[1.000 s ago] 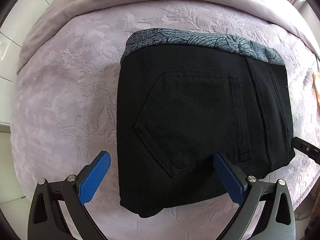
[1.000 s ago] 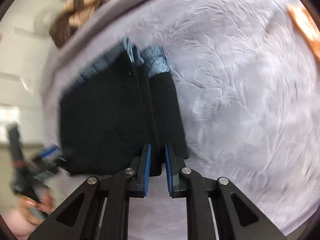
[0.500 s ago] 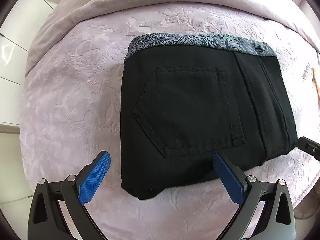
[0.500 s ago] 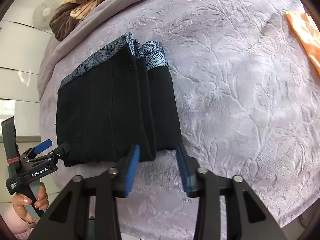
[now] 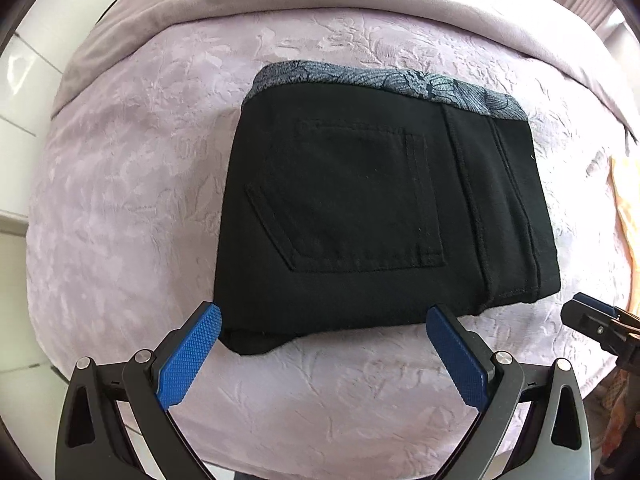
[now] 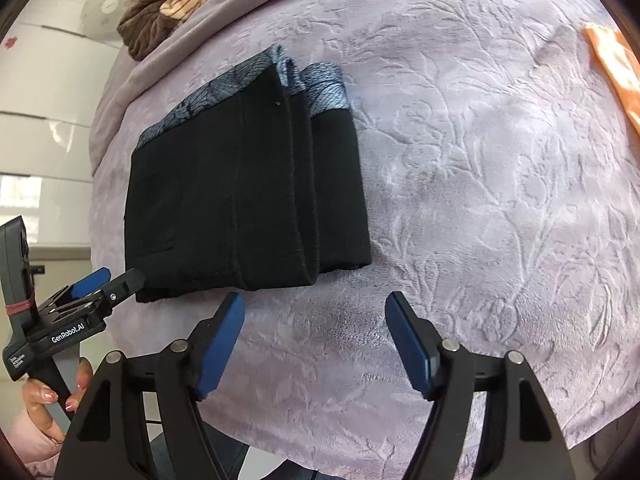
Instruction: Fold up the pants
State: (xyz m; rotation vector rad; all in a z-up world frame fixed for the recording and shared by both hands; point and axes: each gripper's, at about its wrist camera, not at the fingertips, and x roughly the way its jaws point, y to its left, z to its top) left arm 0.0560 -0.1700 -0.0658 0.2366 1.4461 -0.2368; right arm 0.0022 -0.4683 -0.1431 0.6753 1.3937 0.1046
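Observation:
The black pants (image 5: 384, 216) lie folded into a compact rectangle on the lilac embossed bedspread (image 5: 132, 184), back pocket up, with a blue-grey patterned waistband along the far edge. They also show in the right wrist view (image 6: 244, 200). My left gripper (image 5: 324, 356) is open and empty, just in front of the fold's near edge. My right gripper (image 6: 316, 340) is open and empty, just off the fold's near right corner. The left gripper also shows in the right wrist view (image 6: 108, 284), close to the pants' near left corner.
A brown and cream striped garment (image 6: 180, 4) lies at the far edge of the bed. An orange cloth (image 6: 616, 64) lies at the right edge. A plain lilac sheet (image 5: 360, 4) runs along the back. White cabinets (image 6: 48, 92) stand to the left.
My right gripper has let go of the pants' near right edge, opened wide and drawn back. My left gripper has stayed open and pulled back a little. The fold rests flat.

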